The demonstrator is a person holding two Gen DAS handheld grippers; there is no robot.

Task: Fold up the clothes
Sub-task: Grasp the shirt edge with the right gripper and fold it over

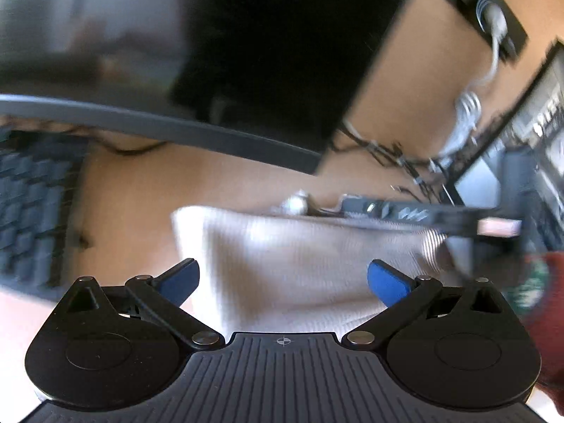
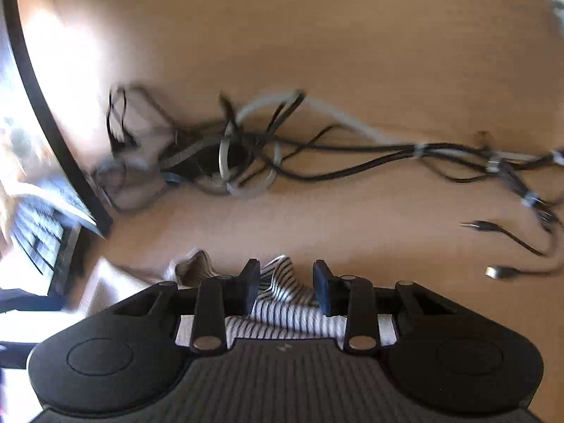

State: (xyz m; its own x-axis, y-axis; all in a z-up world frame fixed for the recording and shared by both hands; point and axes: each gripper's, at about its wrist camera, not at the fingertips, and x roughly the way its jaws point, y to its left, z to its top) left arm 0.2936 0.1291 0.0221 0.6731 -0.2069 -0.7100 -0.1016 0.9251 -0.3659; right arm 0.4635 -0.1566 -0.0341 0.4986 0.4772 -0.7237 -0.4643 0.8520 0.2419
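Observation:
A cream ribbed garment (image 1: 282, 257) lies on the wooden desk (image 1: 134, 190), and its far right corner shows black-and-white stripes (image 1: 435, 243). My left gripper (image 1: 283, 280) is open wide just above its near part, blue pads (image 1: 179, 278) well apart and holding nothing. In the right wrist view, a bunched fold of the striped cloth (image 2: 282, 296) sits between the narrowed fingers of my right gripper (image 2: 287, 283), which is shut on it. The left wrist view shows that right gripper (image 1: 423, 215) from the side at the garment's far corner. Both views are blurred.
A dark monitor (image 1: 282, 35) stands behind the garment and a keyboard (image 1: 31, 211) lies at the left. A tangle of cables (image 2: 246, 155) crosses the desk (image 2: 317, 35) ahead of the right gripper. A red sleeve (image 1: 550, 303) shows at the right edge.

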